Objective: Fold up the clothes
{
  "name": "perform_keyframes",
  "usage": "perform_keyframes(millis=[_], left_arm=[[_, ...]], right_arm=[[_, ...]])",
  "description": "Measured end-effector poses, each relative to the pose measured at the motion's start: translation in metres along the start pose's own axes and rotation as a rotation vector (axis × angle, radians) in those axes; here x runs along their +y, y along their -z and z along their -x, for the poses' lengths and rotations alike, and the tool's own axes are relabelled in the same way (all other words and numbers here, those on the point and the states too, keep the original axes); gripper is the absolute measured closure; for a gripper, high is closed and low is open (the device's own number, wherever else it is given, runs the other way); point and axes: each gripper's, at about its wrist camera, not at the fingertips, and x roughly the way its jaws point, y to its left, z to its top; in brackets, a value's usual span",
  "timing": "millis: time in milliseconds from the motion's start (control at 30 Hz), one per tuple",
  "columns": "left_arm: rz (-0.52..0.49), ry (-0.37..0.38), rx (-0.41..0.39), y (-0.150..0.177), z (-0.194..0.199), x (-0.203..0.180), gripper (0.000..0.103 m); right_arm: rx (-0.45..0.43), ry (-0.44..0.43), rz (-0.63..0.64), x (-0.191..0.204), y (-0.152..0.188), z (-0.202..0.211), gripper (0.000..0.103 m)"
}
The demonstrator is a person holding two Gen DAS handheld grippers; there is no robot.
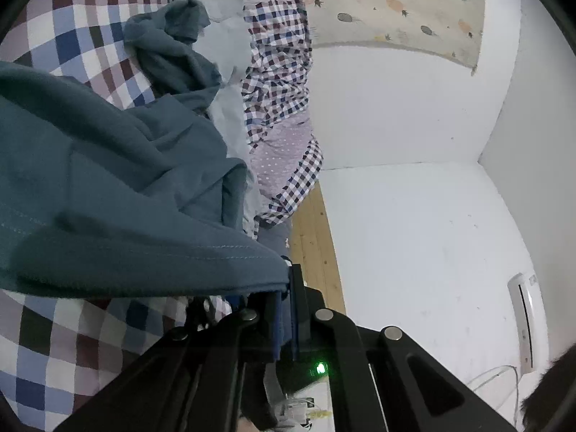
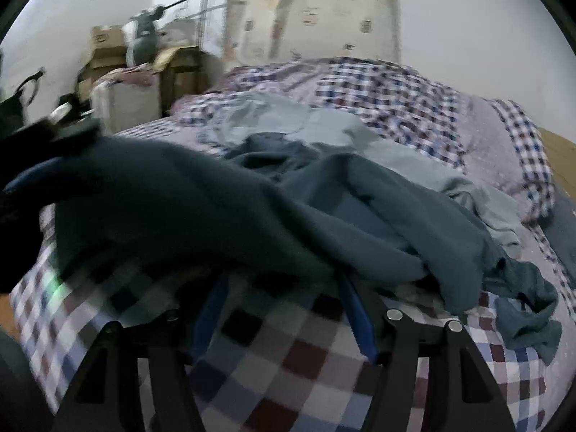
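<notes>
A dark teal garment [image 1: 108, 165] lies crumpled across the checked bedspread [image 1: 72, 18]. My left gripper [image 1: 286, 288] is shut on its stitched hem and holds that edge lifted off the bed. In the right wrist view the same teal garment [image 2: 252, 208] stretches from the left edge to a bunched sleeve at the right. My right gripper [image 2: 284, 288] stands open just at the garment's near edge, its blue-padded fingers [image 2: 356, 309] spread wide over the checked bedspread [image 2: 288, 360]. The cloth drapes over the fingertips and hides them, and nothing shows pinched between them.
A light grey garment [image 2: 324, 122] lies behind the teal one. A bunched checked quilt [image 2: 396, 90] fills the far side of the bed. Cardboard boxes [image 2: 108, 50] and bags stand beside the bed at the left. Wooden floor [image 1: 313, 237] and white walls lie past the bed's edge.
</notes>
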Motion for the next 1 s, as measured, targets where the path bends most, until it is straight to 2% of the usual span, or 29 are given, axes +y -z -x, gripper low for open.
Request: perform_keyframes(millis=[33, 67, 100, 200, 367, 567, 667, 733, 800, 833, 867, 900, 1000], left_arm=[[0.004, 0.001, 0.000, 0.000, -0.001, 0.001, 0.102], [0.008, 0.002, 0.000, 0.000, -0.002, 0.002, 0.102], [0.010, 0.001, 0.000, 0.000, 0.000, 0.003, 0.102], [0.021, -0.003, -0.011, -0.001, 0.004, 0.005, 0.102], [0.013, -0.014, -0.039, -0.004, 0.009, 0.006, 0.102], [-0.005, -0.033, -0.070, -0.007, 0.015, 0.005, 0.103], [-0.017, -0.064, -0.074, -0.007, 0.015, 0.006, 0.103], [-0.031, -0.094, -0.075, -0.006, 0.013, 0.007, 0.103], [-0.058, -0.132, -0.077, -0.006, 0.011, 0.005, 0.102], [-0.076, -0.154, -0.082, -0.006, 0.011, 0.004, 0.102], [-0.090, -0.169, -0.086, -0.006, 0.012, 0.003, 0.102], [-0.111, -0.196, -0.095, -0.007, 0.015, 0.000, 0.102], [-0.171, -0.297, -0.121, -0.015, 0.027, -0.008, 0.087]], right_arm=[[0.000, -0.013, -0.030, -0.006, -0.001, -0.002, 0.040], [0.007, -0.030, -0.060, -0.012, -0.003, -0.004, 0.051], [0.013, -0.048, -0.096, -0.020, -0.005, -0.005, 0.071], [-0.006, -0.072, -0.163, -0.039, -0.010, 0.004, 0.100], [-0.122, -0.072, -0.201, -0.066, -0.031, 0.050, 0.101], [-0.309, -0.016, -0.253, -0.088, -0.044, 0.119, 0.100], [-0.251, -0.009, -0.277, -0.102, -0.041, 0.111, 0.095], [-0.137, -0.006, -0.298, -0.109, -0.032, 0.088, 0.088], [-0.070, 0.006, -0.331, -0.114, -0.025, 0.073, 0.069], [-0.046, 0.007, -0.351, -0.117, -0.021, 0.068, 0.064], [-0.039, 0.006, -0.365, -0.119, -0.020, 0.066, 0.057], [-0.035, 0.007, -0.381, -0.123, -0.018, 0.066, 0.055], [-0.054, 0.020, -0.429, -0.135, -0.013, 0.072, 0.050]])
